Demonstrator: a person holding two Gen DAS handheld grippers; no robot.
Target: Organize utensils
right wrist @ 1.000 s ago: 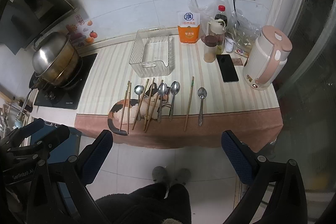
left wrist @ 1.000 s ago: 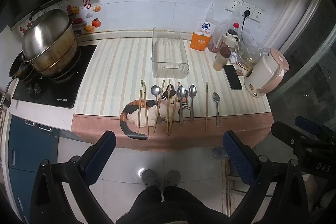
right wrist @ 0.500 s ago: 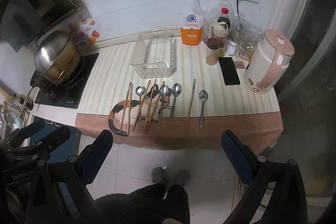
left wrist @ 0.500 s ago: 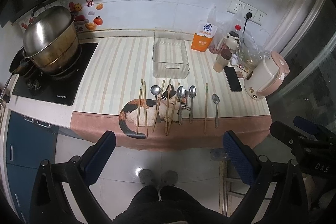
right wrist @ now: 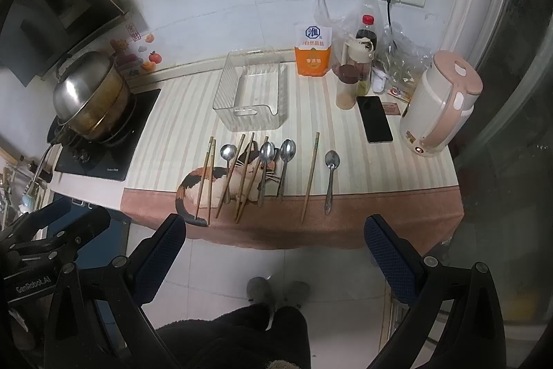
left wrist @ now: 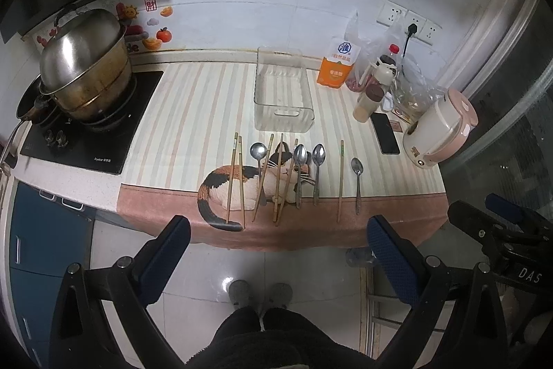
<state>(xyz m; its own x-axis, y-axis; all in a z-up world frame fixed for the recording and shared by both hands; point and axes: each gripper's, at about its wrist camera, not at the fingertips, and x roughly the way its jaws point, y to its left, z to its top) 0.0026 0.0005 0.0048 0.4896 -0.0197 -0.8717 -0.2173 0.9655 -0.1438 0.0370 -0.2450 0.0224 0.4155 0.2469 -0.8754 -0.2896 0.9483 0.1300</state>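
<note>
Several wooden chopsticks (left wrist: pixel 236 175) and metal spoons (left wrist: pixel 318 168) lie side by side on a striped cat-print mat (left wrist: pixel 207 113), handles toward me. One spoon (left wrist: pixel 357 185) lies apart at the right, beside a single chopstick (left wrist: pixel 341 178). A clear plastic bin (left wrist: pixel 282 92) stands empty behind them; it also shows in the right wrist view (right wrist: pixel 254 97). My left gripper (left wrist: pixel 276 244) and right gripper (right wrist: pixel 274 241) are both open and empty, held above the floor in front of the counter. The chopsticks (right wrist: pixel 204 178) and the lone spoon (right wrist: pixel 330 175) also show in the right wrist view.
A steel pot (left wrist: pixel 84 64) sits on the stove at left. A salt bag (left wrist: pixel 337 66), bottles (left wrist: pixel 371 92), a phone (left wrist: pixel 385 133) and a pink kettle (left wrist: pixel 442 127) crowd the right end. My feet (left wrist: pixel 259 294) stand on the tiled floor below.
Both grippers have risen and tipped slightly, so the counter sits a little lower and nearer in view. Nothing on the counter has moved.
</note>
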